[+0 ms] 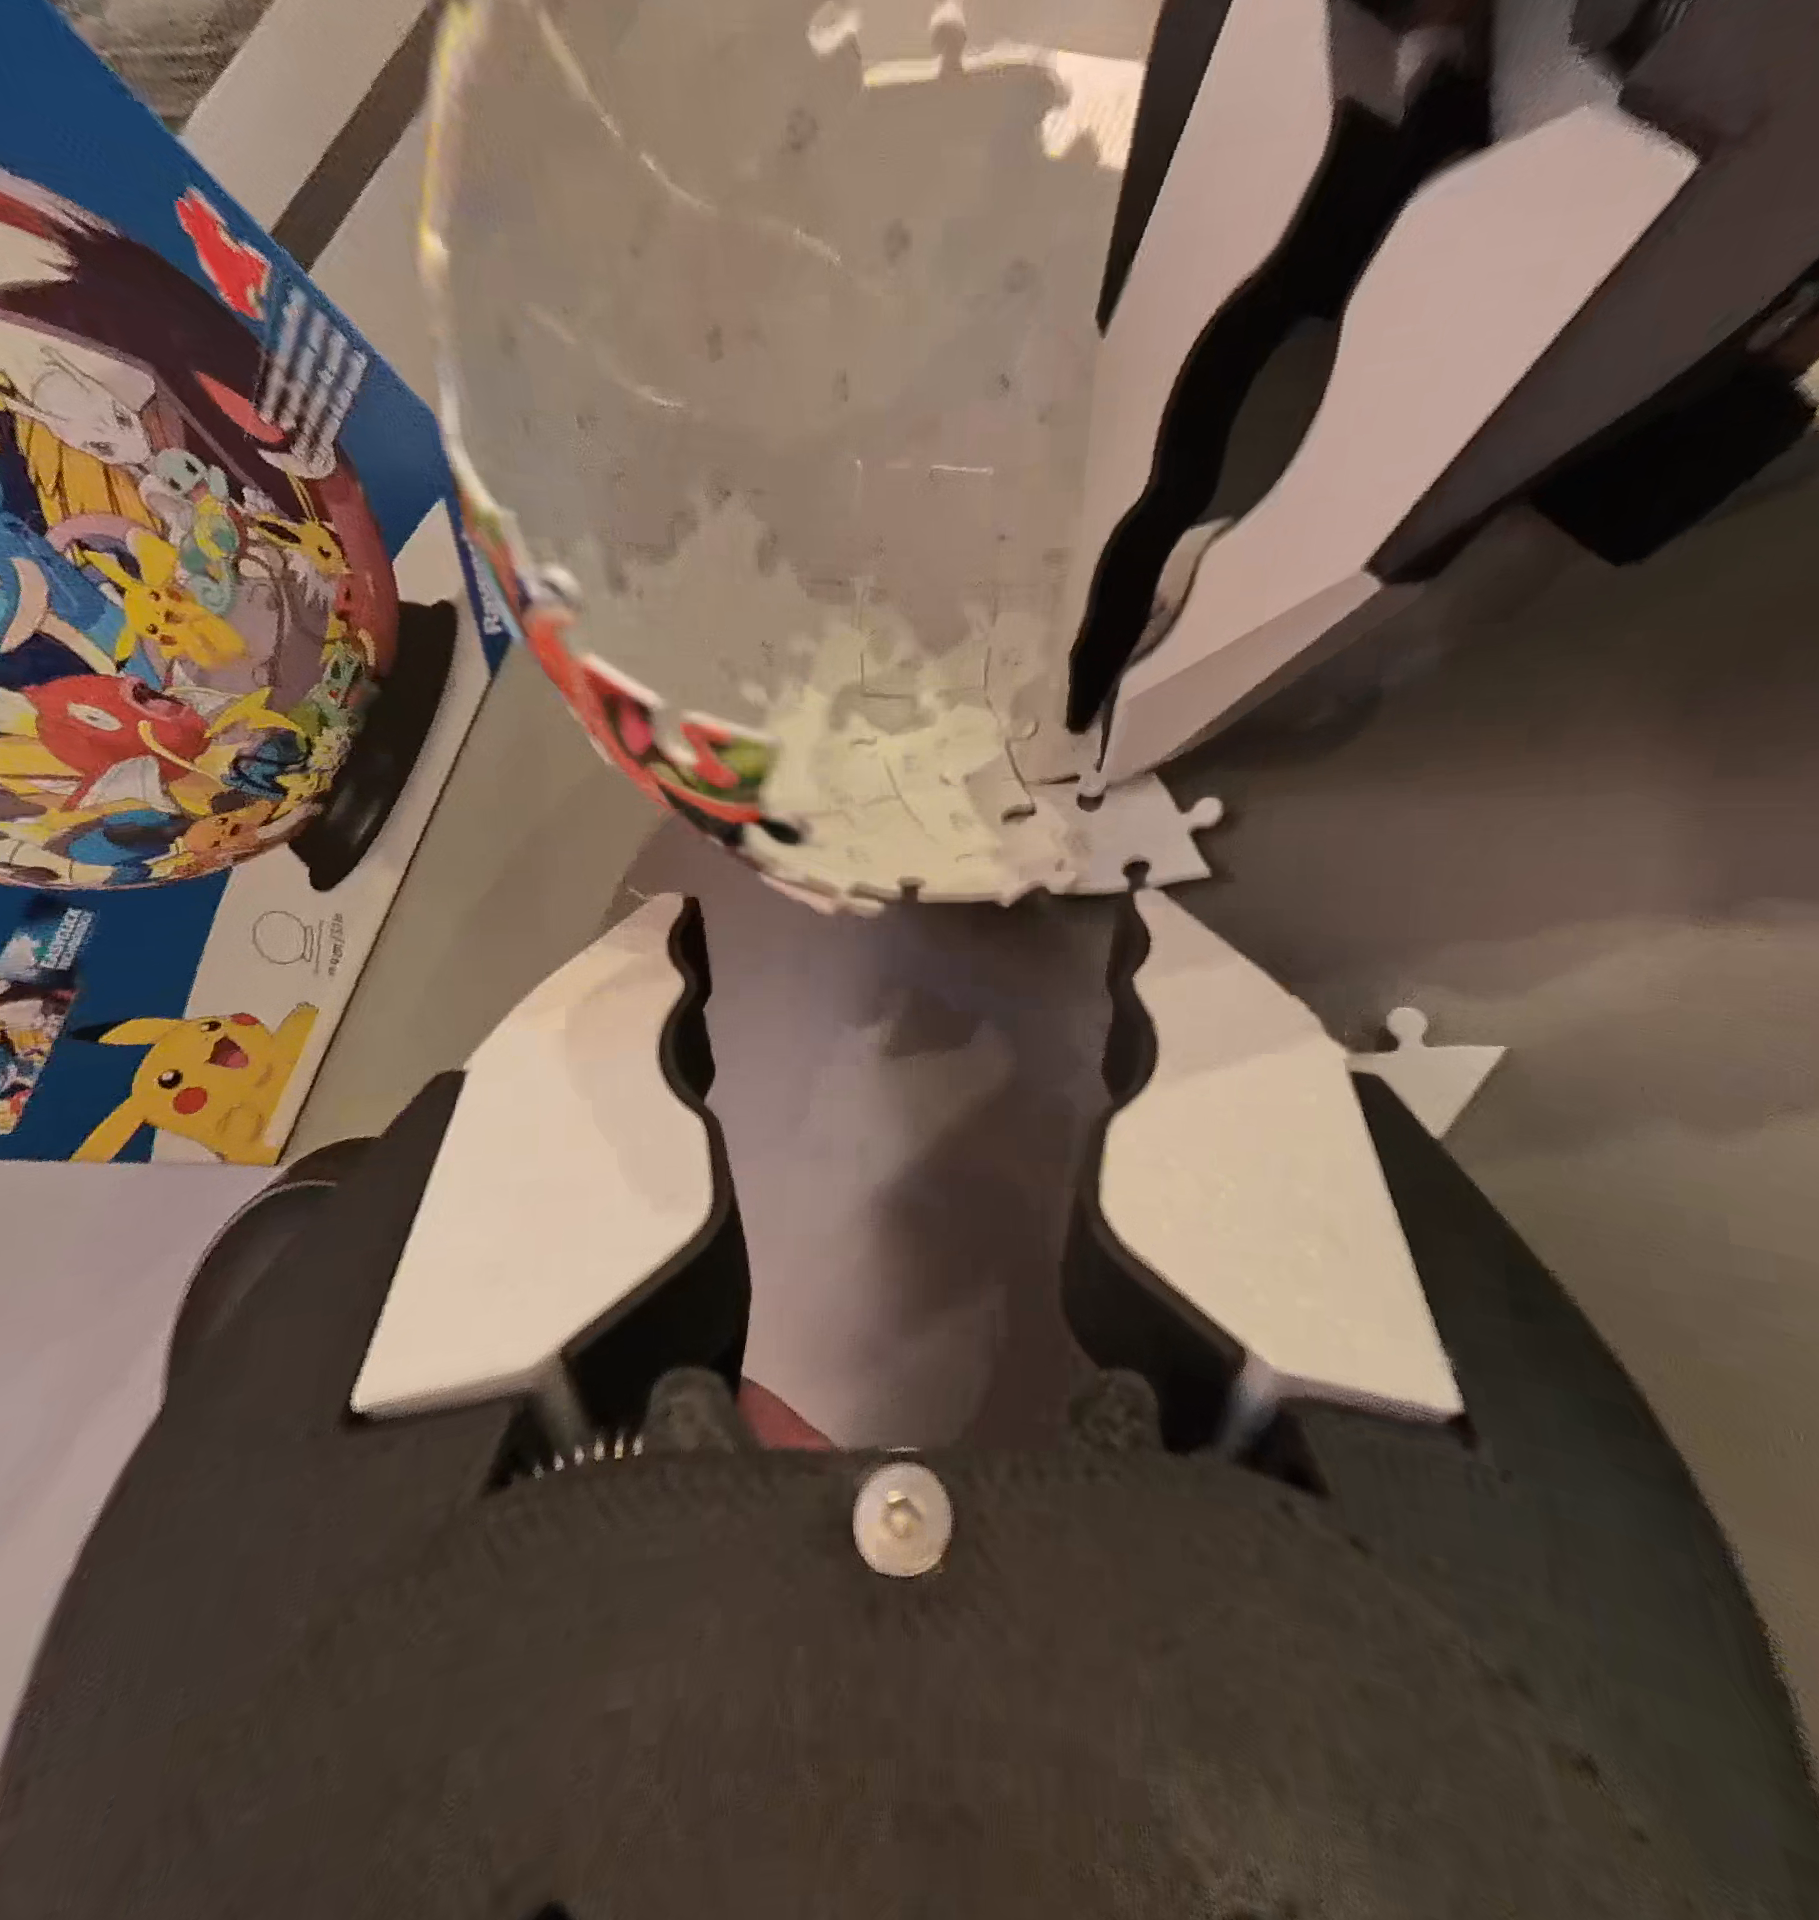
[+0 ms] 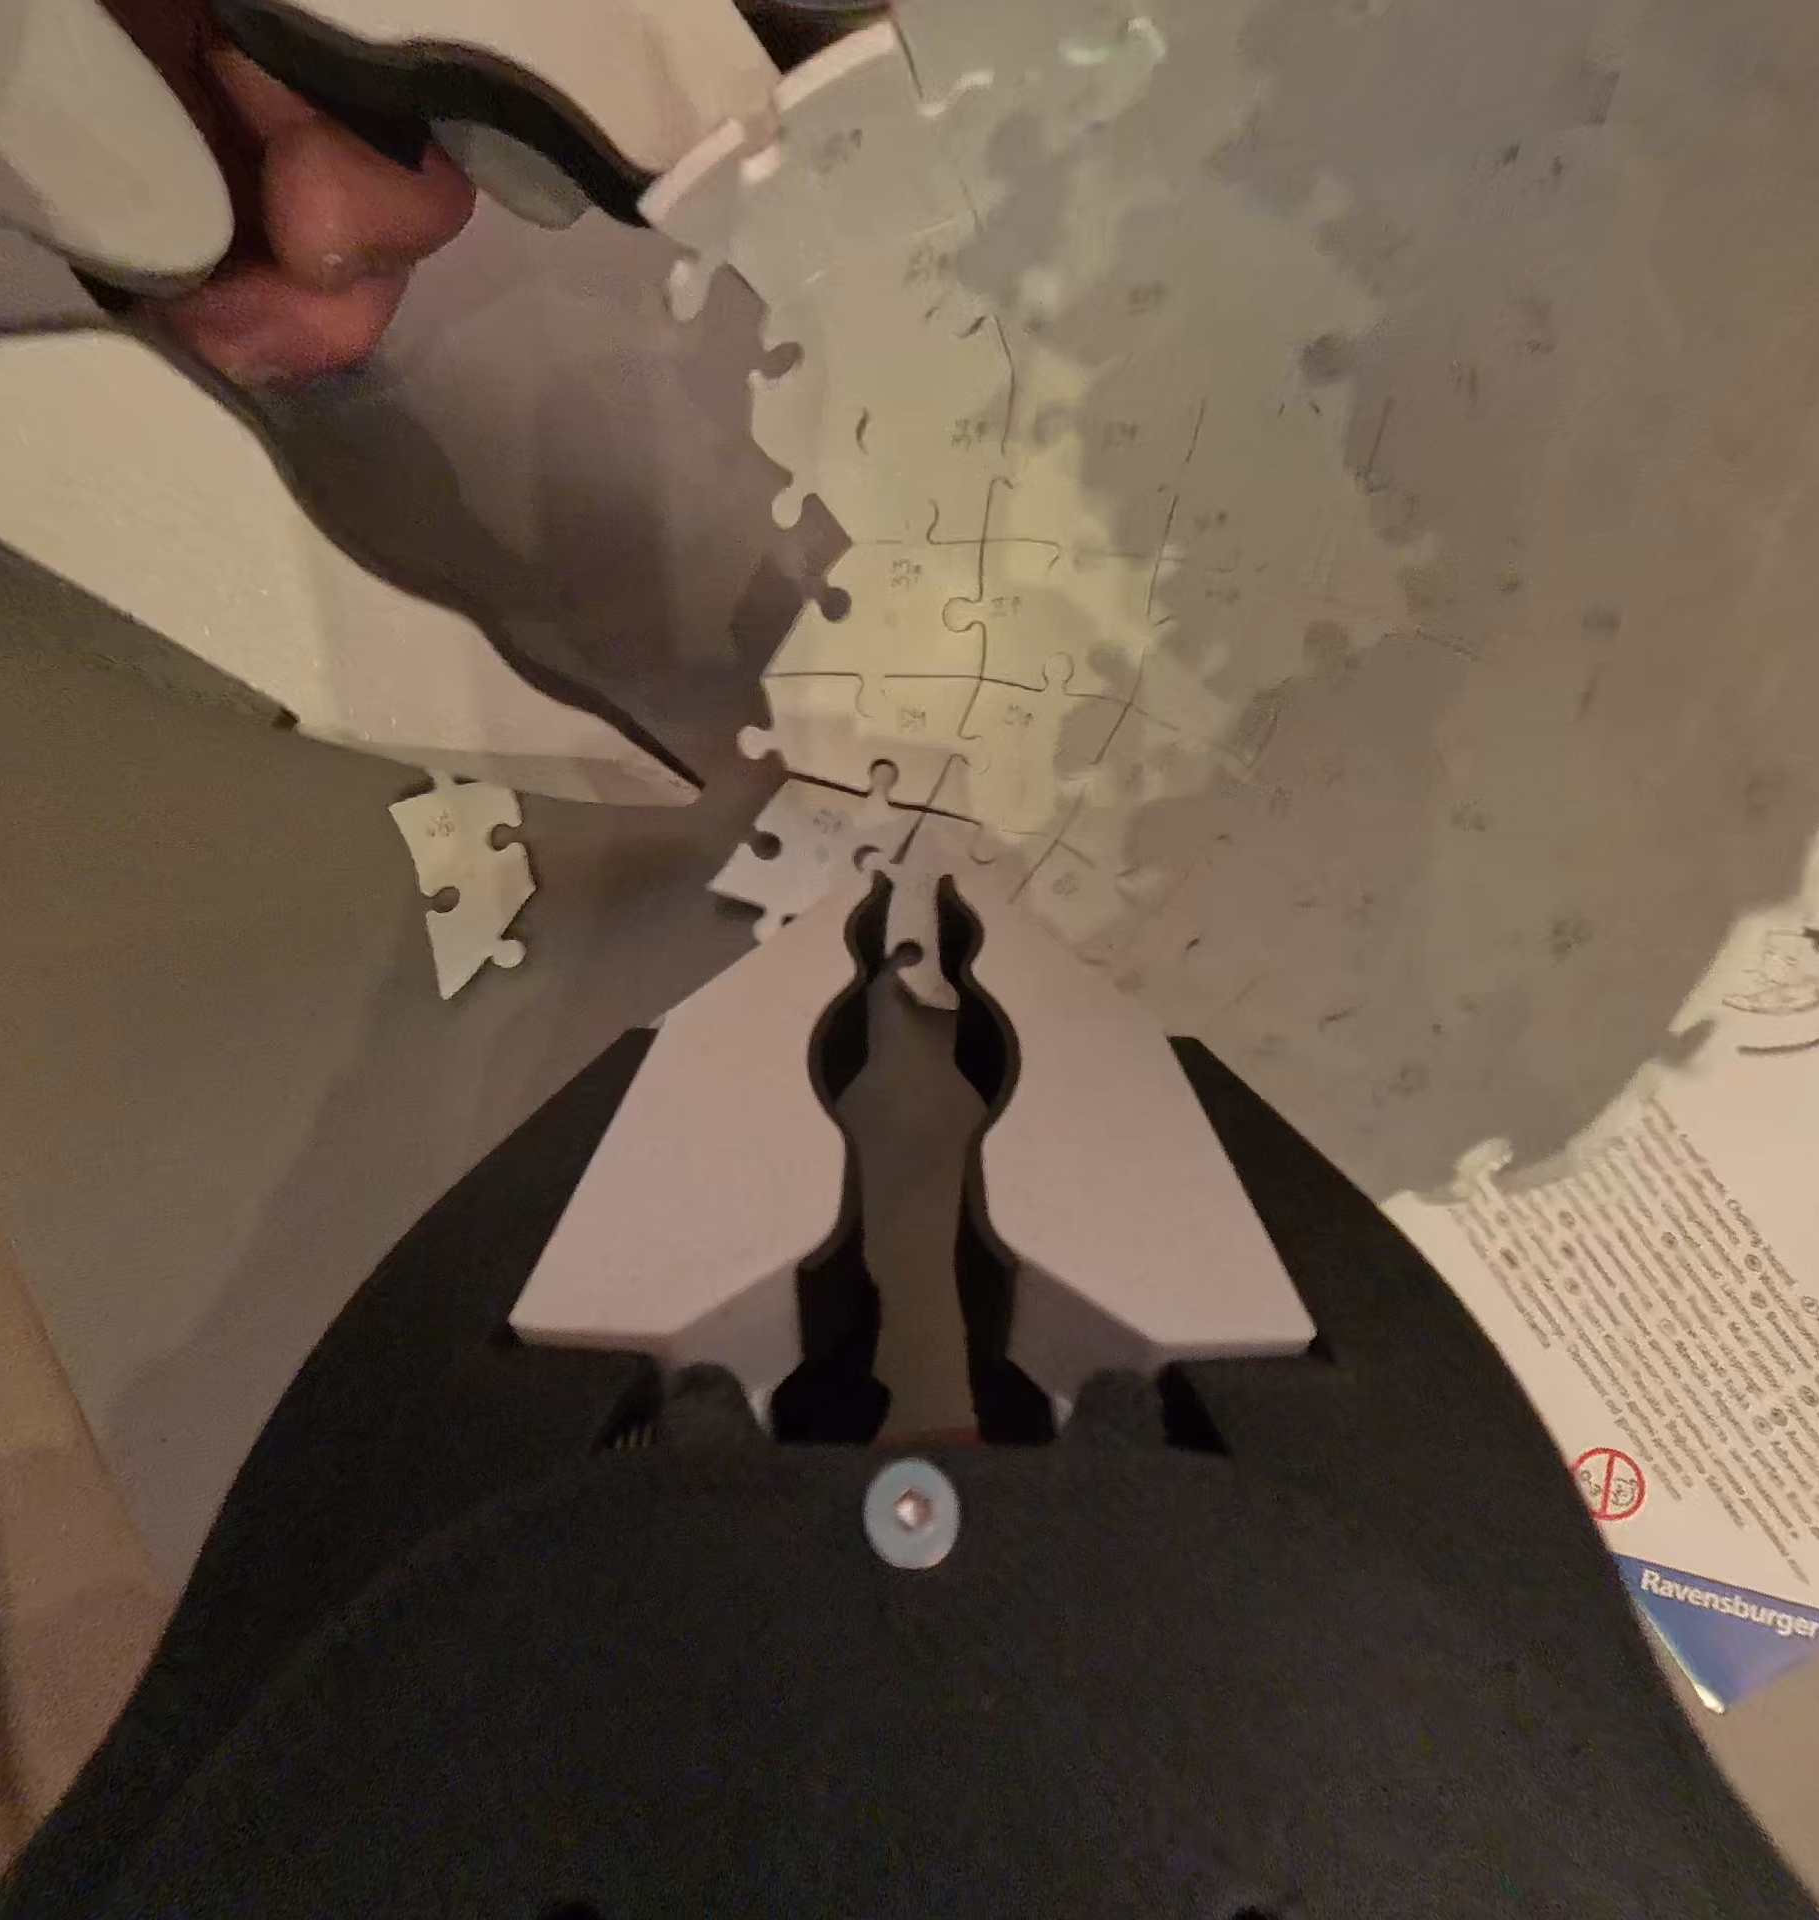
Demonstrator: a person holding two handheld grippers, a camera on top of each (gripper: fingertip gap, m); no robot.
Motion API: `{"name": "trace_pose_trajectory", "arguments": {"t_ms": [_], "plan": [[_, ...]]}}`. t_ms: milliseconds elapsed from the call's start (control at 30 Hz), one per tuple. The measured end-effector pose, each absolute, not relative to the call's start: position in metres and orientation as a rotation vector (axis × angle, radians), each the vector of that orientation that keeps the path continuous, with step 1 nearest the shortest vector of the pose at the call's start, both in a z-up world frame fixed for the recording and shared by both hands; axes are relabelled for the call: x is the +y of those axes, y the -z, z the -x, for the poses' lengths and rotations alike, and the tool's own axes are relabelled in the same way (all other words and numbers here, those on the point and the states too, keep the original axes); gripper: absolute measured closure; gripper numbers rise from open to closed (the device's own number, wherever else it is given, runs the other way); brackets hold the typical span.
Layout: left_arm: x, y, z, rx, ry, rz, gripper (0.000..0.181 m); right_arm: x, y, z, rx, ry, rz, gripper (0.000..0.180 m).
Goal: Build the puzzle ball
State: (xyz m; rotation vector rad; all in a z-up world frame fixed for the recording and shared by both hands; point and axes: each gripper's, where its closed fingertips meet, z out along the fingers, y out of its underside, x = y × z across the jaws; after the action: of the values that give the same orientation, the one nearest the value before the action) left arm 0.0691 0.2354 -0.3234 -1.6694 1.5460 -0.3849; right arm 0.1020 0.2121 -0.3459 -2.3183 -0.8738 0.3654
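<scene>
- Puzzle ball (image 2: pixel 1248 540) sat half built, a curved white shell showing its inside, right in front of both grippers.
- Right gripper (image 2: pixel 913 888) had its jaws pinched on a white puzzle piece (image 2: pixel 920 971) at the shell's bottom edge.
- That piece looked like it was touching the pieces already joined, but the blur made this hard to tell.
- Left gripper (image 1: pixel 910 920) had its jaws spread wide, holding nothing, with its tips just under the shell's low rim.
- One loose piece (image 2: pixel 465 883) lay flat on the grey table (image 2: pixel 157 935), near the left gripper's tip.
- Colourful puzzle box (image 1: pixel 126 623) lay to the left of the ball.
- Printed paper sheet (image 2: pixel 1663 1351) lay on the table under the ball's right side.
</scene>
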Motion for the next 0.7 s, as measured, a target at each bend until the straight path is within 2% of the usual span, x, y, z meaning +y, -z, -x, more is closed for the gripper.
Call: {"name": "trace_pose_trajectory", "arguments": {"t_ms": [700], "plan": [[0.236,0.338,-0.073,1.553,0.331,1.726,0.104,0.212,0.346,-0.102,-0.9,-0.33,2.306,0.173]]}}
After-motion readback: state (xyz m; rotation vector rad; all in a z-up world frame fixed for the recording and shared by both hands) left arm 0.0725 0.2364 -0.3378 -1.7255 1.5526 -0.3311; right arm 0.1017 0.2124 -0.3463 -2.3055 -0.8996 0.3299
